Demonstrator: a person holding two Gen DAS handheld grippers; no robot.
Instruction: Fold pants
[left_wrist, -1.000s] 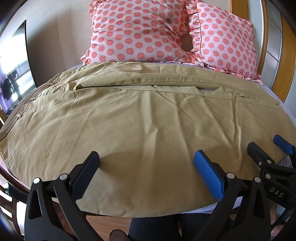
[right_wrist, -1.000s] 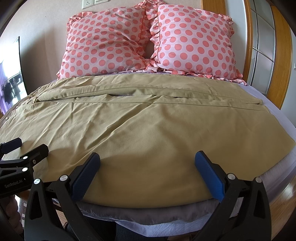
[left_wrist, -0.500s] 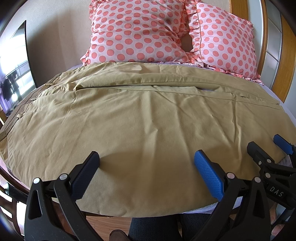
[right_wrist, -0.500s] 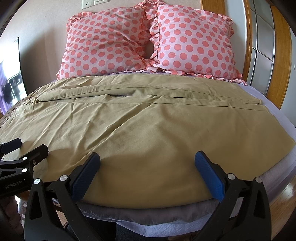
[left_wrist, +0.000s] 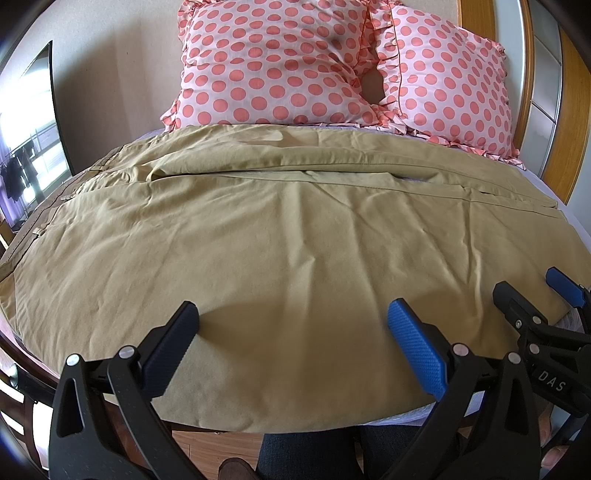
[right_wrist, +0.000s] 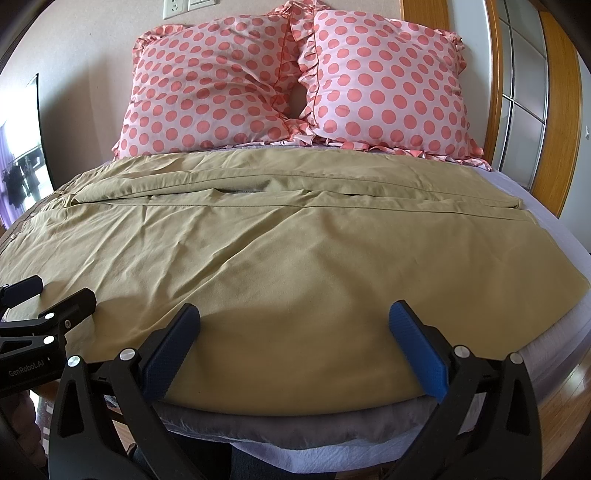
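Khaki pants (left_wrist: 280, 236) lie spread flat across the bed, waistband at the left, leg ends at the right; they also show in the right wrist view (right_wrist: 295, 251). My left gripper (left_wrist: 291, 325) is open and empty, hovering over the near edge of the pants. My right gripper (right_wrist: 293, 325) is open and empty over the same near edge, further right. The right gripper also shows at the right edge of the left wrist view (left_wrist: 532, 295), and the left gripper at the left edge of the right wrist view (right_wrist: 55, 295).
Two pink polka-dot pillows (left_wrist: 280, 66) (right_wrist: 384, 85) lean at the head of the bed. A wooden frame (right_wrist: 554, 122) stands at the right. The lilac sheet (right_wrist: 546, 206) shows at the right edge. The wooden floor (left_wrist: 207, 446) lies below the bed's near edge.
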